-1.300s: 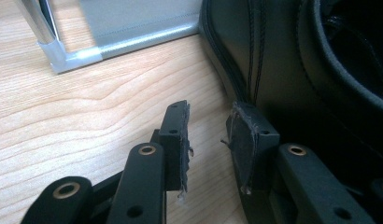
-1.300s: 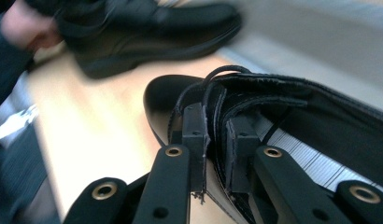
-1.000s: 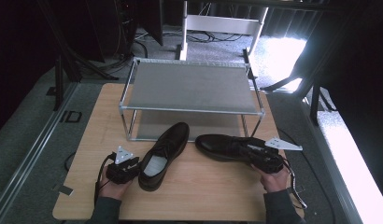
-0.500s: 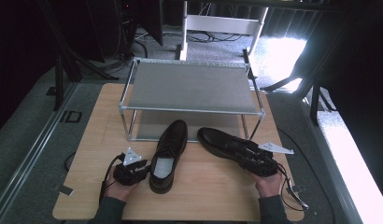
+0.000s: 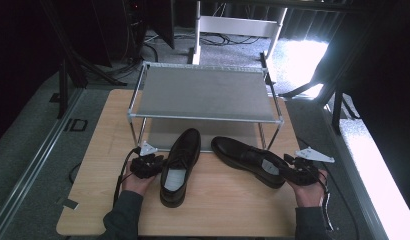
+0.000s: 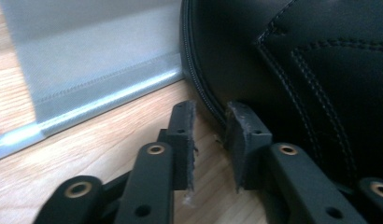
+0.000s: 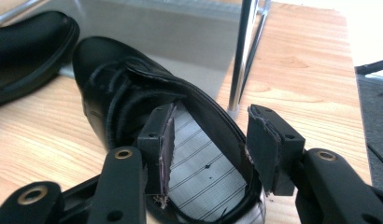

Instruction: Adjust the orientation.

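Comparing this moment with a second ago, both shoes are seen turned toe-first toward the shoe rack point(image 5: 203, 92) and now lie apart. Nearest, the right gripper point(image 7: 210, 140) has been opening; its jaws stand spread astride the heel wall of the right shoe point(image 7: 147, 126), one inside over the insole, one outside, pads not pressing. The left gripper point(image 6: 210, 128) has just been closing, yet its jaws remain parted with nothing between them, one pad just beside the welt of the left shoe point(image 6: 292, 60). Beyond both toes lies the rack's lower shelf point(image 6: 91, 60). The shoes are judged aligned on the surface point(image 5: 228, 210) for sliding in.
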